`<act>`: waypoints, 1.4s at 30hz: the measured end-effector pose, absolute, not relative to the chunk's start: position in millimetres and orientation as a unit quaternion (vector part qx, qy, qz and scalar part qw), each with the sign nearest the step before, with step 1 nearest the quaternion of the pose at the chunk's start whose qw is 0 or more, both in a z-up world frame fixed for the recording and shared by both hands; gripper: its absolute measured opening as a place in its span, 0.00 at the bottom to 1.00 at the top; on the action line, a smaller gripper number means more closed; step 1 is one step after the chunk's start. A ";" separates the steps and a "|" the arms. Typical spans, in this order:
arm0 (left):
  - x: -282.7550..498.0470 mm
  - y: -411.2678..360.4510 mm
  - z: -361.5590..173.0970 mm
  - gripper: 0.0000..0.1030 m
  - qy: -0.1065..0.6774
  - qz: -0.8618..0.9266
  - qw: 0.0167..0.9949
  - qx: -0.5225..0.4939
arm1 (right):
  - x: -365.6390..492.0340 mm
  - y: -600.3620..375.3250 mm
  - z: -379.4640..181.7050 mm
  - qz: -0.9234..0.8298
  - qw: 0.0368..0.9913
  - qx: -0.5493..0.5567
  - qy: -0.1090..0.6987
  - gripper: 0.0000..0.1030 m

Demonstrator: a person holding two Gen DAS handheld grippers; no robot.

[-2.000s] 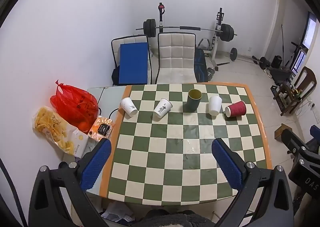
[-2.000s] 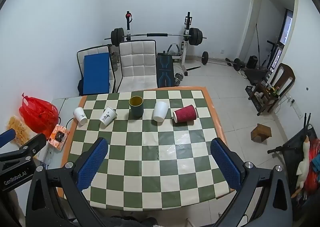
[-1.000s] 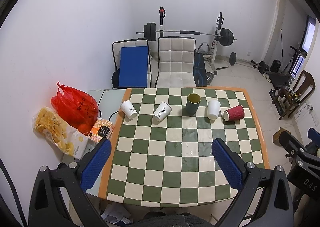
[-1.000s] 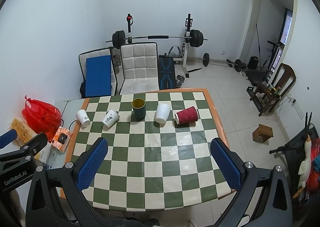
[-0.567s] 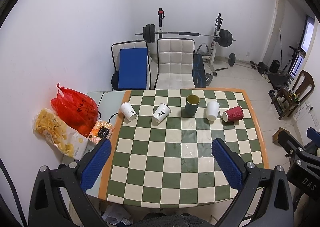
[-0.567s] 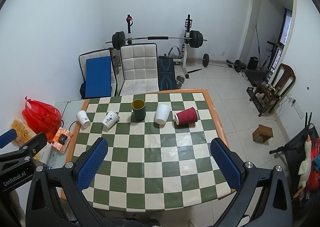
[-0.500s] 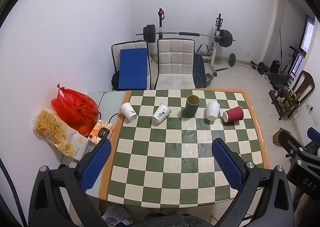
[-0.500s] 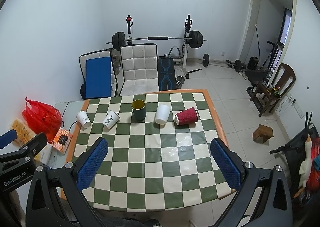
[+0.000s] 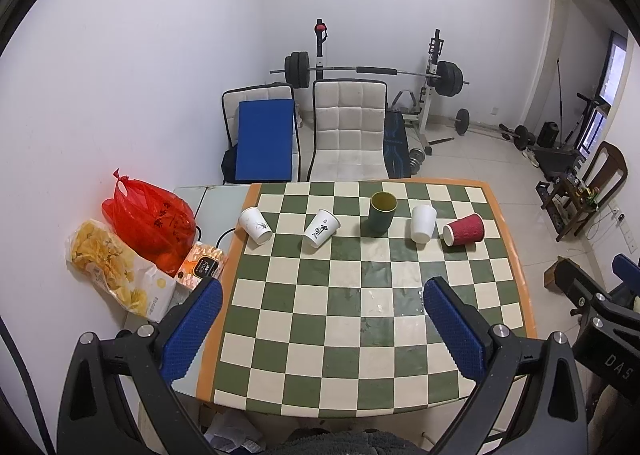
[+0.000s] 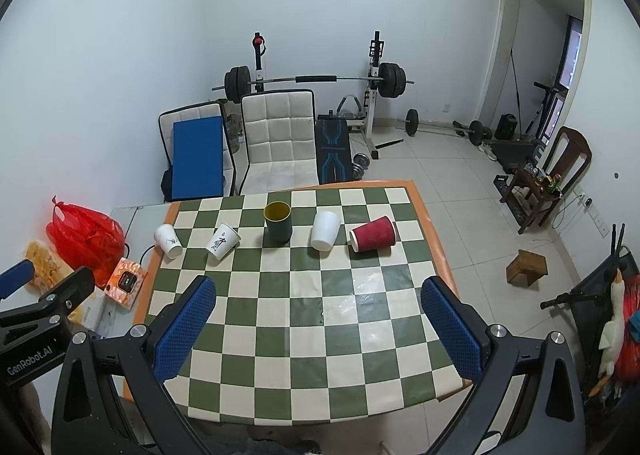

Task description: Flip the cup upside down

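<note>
1. Cups stand in a row along the far side of the checked table [image 9: 508, 215]: five in all.
2. Green cup [image 9: 383, 211] stands upright, mouth up, yellowish inside, mid-row.
3. White cup [image 9: 423, 223] beside it stands with its wide end down.
4. Red cup [image 9: 464, 229] lies on its side, ribbed, at the right end.
5. Two printed cups [image 9: 321, 228] lie tilted at the left.
6. Left gripper [image 9: 320, 319] hangs above the near edge, jaws wide apart, holding nothing.
7. Right gripper [image 10: 320, 319] likewise: spread wide, nothing between its blue pads [image 10: 450, 329].
</note>
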State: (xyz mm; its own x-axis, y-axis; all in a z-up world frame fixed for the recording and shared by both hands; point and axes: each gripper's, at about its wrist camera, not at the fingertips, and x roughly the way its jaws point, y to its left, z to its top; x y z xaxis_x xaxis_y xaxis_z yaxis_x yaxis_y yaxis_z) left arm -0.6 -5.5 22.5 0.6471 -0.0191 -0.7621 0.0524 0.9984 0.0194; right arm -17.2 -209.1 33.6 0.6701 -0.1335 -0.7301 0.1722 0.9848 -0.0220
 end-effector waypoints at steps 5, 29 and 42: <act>-1.2 -5.8 23.5 1.00 0.418 -0.020 0.908 0.020 | -16.4 -209.2 35.7 -0.083 0.914 0.025 0.397 1.00; -3.5 -10.2 35.2 1.00 0.409 -0.020 0.912 0.021 | -15.6 -207.6 53.0 -0.080 0.917 0.033 0.389 1.00; 22.4 -6.1 22.1 1.00 0.412 0.039 0.910 0.020 | 19.2 -213.0 29.3 -0.063 0.908 0.059 0.409 1.00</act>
State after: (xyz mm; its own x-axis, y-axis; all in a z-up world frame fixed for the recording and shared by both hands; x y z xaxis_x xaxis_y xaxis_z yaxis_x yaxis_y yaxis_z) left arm 22.4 -6.1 22.1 0.6583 0.0870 -0.7477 -0.0546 0.9962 0.0678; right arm 19.2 -213.0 29.3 0.6574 -0.0669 -0.7505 0.1626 0.9852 0.0546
